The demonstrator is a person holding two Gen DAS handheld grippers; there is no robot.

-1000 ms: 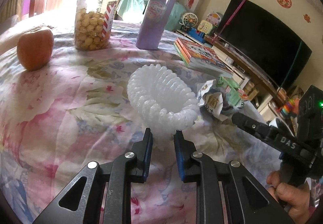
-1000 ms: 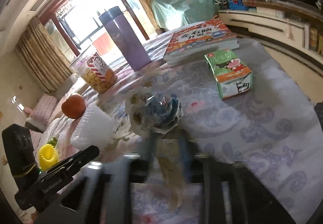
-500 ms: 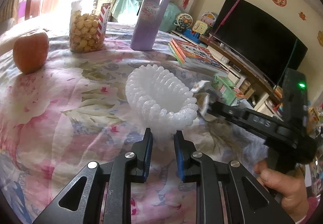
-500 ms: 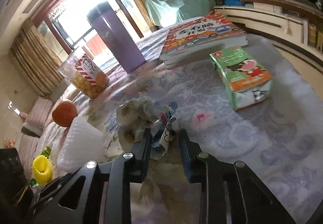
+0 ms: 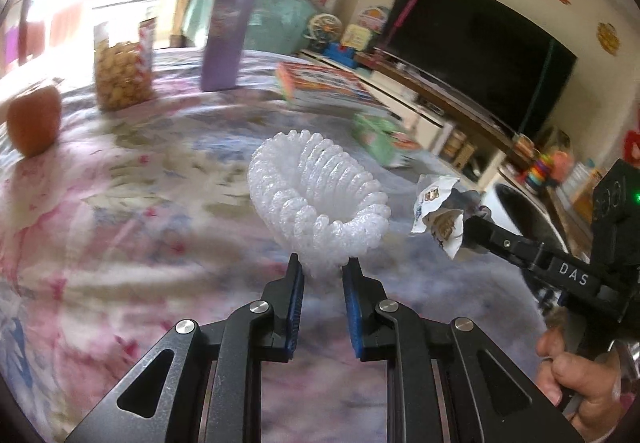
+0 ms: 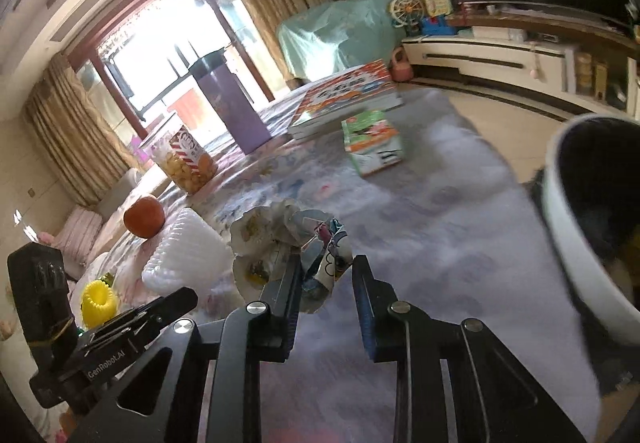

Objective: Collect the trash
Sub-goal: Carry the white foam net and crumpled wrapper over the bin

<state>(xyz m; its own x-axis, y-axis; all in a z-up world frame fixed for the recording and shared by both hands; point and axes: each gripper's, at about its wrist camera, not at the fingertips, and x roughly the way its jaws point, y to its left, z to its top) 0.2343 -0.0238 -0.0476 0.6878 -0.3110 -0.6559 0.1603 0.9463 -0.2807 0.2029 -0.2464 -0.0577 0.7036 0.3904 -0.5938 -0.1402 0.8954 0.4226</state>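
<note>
A white foam fruit net (image 5: 316, 199) hangs above the flowered tablecloth, and my left gripper (image 5: 322, 271) is shut on its lower edge. To its right, my right gripper (image 5: 472, 231) is shut on a crumpled printed wrapper (image 5: 438, 209), held clear of the table. In the right wrist view the wrapper (image 6: 296, 243) sits bunched between the blue pads of the right gripper (image 6: 326, 275). The left gripper (image 6: 180, 301) and the foam net (image 6: 188, 255) show at lower left. A white-rimmed bin (image 6: 560, 211) with a dark inside is close at the right.
On the table (image 6: 440, 227) stand an orange fruit (image 6: 144, 217), a snack jar (image 6: 184, 159), a purple flask (image 6: 236, 107), a stack of books (image 6: 344, 95) and a green carton (image 6: 372, 141). A yellow toy (image 6: 98, 297) lies past the left edge. A hand (image 5: 576, 375) grips the right handle.
The right gripper closed on the wrapper, lifted it off the cloth and carried it right, towards the bin. The left gripper moved the foam net up and across as well.
</note>
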